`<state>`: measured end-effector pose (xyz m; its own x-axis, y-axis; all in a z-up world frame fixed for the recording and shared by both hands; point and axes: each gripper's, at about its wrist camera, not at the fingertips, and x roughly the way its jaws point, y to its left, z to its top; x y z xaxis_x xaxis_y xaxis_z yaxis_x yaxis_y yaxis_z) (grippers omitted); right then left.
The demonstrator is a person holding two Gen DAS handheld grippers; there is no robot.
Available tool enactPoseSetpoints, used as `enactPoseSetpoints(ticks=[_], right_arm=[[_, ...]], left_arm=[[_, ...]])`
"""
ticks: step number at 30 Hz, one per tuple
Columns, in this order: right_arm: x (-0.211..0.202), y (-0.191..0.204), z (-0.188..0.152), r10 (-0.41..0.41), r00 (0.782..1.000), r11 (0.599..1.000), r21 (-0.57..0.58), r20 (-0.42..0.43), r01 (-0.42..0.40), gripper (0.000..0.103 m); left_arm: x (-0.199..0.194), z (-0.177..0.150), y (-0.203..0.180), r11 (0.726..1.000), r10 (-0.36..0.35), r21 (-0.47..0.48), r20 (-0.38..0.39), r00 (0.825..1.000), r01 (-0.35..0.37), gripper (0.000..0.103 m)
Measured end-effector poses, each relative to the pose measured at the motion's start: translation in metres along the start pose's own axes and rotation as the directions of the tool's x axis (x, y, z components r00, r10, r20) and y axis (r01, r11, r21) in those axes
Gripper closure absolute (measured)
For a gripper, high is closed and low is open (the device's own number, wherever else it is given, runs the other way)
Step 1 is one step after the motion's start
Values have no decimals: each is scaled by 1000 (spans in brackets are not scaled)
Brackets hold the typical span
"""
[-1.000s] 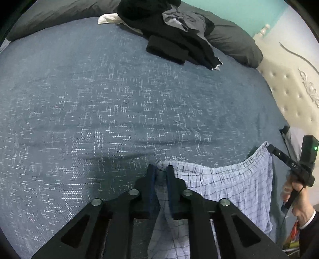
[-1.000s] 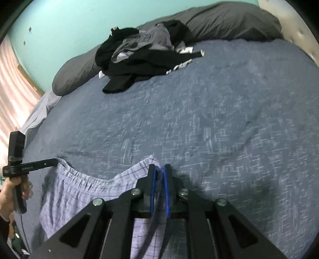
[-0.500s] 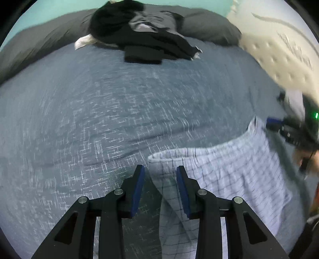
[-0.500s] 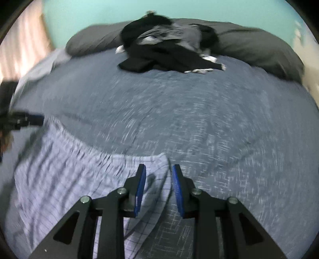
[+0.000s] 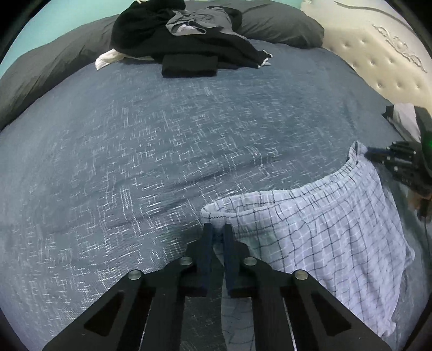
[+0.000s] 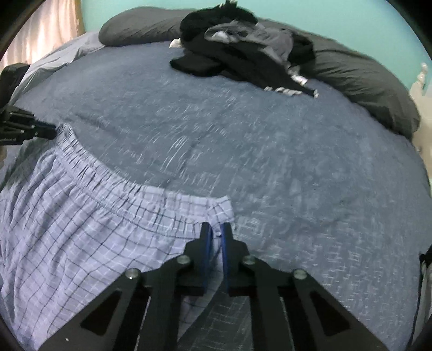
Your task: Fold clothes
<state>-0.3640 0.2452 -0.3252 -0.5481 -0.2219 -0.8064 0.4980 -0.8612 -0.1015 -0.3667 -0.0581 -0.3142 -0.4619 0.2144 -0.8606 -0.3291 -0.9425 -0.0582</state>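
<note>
Gripping the waistband at both ends: left gripper [image 5: 216, 235] has its jaws closing on the left corner of the plaid shorts [image 5: 318, 232], fabric pinched between the blue pads. Right gripper [image 6: 215, 233] is nearly shut on the opposite waistband corner, cloth visible between its pads.

Shorts: pale blue with a dark check, elastic waistband gathered. They sit at the near edge of the bed [image 5: 162, 151], waistband stretched between the two grippers along that edge, the rest of the cloth falling toward the cameras.

Bedspread: blue-grey with white woven flecks, a few shallow creases near the waistband.

Far edge of the bed: pile of dark clothes [image 5: 189, 35], black and grey mixed, lying against the grey pillows [image 5: 280, 24]. One black folded piece [image 5: 189, 66] lies flat in front of the pile. Cream tufted headboard [image 5: 378, 62] at the right-hand far corner.
</note>
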Motion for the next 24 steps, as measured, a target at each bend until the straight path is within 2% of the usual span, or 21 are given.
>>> enactPoseSetpoints(ticks=[3,11,20,24], right_arm=[[-10,-7,3,6,999,999,43,44,-7,101],[-30,-32,18,21,992,982,182,128,-45,102],[1,-39,14,37,997,961,272,71,-55,102],[13,-47,5,76,996,933,348,51,-89,102]], left_arm=[[-6,3,1,1000,-1,-13,20,1000,1,97],[-16,17,21,985,-65,-158,57,996,74,97],[9,27,31,970,-66,-231,25,998,70,97],[14,27,33,966,-77,-246,19,997,79,94]])
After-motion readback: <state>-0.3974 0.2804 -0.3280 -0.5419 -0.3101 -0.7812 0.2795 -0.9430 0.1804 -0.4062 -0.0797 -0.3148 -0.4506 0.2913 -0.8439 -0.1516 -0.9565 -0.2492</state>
